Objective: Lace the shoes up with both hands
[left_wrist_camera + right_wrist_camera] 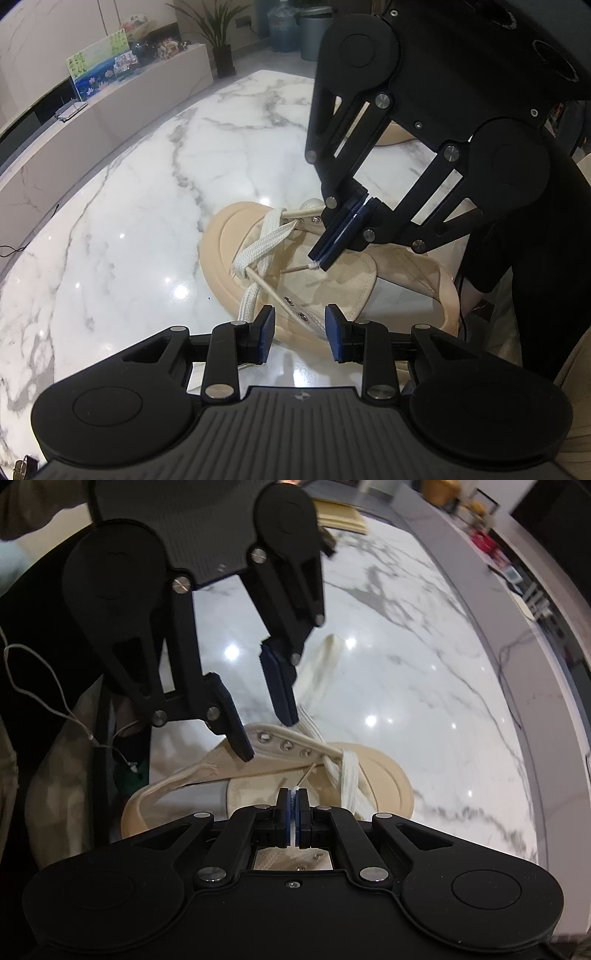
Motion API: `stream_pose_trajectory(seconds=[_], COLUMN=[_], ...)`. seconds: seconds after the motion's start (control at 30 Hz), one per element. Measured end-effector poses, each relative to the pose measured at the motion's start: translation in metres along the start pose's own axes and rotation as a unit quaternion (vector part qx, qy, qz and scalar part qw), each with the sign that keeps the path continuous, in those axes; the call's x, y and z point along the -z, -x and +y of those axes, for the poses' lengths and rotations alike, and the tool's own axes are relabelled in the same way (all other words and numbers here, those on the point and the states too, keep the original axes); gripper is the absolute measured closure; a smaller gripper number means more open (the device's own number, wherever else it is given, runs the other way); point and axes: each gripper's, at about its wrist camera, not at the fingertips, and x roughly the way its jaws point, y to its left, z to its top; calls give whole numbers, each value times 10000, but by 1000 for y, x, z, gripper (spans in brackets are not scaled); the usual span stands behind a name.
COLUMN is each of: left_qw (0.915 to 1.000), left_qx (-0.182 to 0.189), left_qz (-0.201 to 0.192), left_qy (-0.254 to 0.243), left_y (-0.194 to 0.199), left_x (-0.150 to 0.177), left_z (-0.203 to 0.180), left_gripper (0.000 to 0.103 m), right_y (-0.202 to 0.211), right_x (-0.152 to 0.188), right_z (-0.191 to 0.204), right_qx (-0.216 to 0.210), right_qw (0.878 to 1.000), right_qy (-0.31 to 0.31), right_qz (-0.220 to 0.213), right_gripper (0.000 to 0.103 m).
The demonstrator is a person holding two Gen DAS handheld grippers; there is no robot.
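Observation:
A beige canvas shoe (332,280) lies on the marble table, toe to the far left, with a white flat lace (258,254) crossed near the toe. My right gripper (321,264) is shut on the lace's end, its thin aglet tip (299,268) poking out over the tongue. In the right wrist view the same gripper (294,794) pinches the lace end above the shoe (258,775). My left gripper (300,328) is open and empty, its jaws straddling the near eyelet row (295,310). It shows in the right wrist view (267,734) too.
A marble table (140,206) carries the shoe. A second beige shoe (395,134) lies behind the right gripper. A low white cabinet (110,96) with pictures, a plant and water jugs stand beyond the table. A loose lace end (325,653) trails on the marble.

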Motion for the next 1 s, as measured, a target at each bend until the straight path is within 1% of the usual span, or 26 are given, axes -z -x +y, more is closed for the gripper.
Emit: stream_pose_trajectory(seconds=[0.07,0.3,0.57,0.63,0.8,0.9,1.0], left_qw=[10000,10000,10000,10000,9994,9987,9977], left_qx=[5,22,58,79,178,86,-50], left_qz=[4,17,14,1,-60,5,19], left_qy=[-3,-14,-34,-57,-297,-508,-671], left_y=[0,0,0,2,15,19,14], left_x=[0,1,1,1,-2,-2,-2], left_z=[0,0,0,0,1,4,7], left_gripper=[74,74,74,74,74,74,74], right_y=[-4,-12,-18,-16,-14,-13,-12], right_x=[-3,-6,-8,-8,-8,-8,-7], right_z=[-2,-3,-8,-10,-16,-17,-18], right_qx=[-60,-175,-191,-134,-93,-82,-110], right_qw=[9999,9996,9995,9997,9999,9999,9999], right_qy=[112,206,230,219,106,67,-20], right_qz=[31,70,63,55,18,-7,-58], right_gripper=[102,102,102,102,102,102,102])
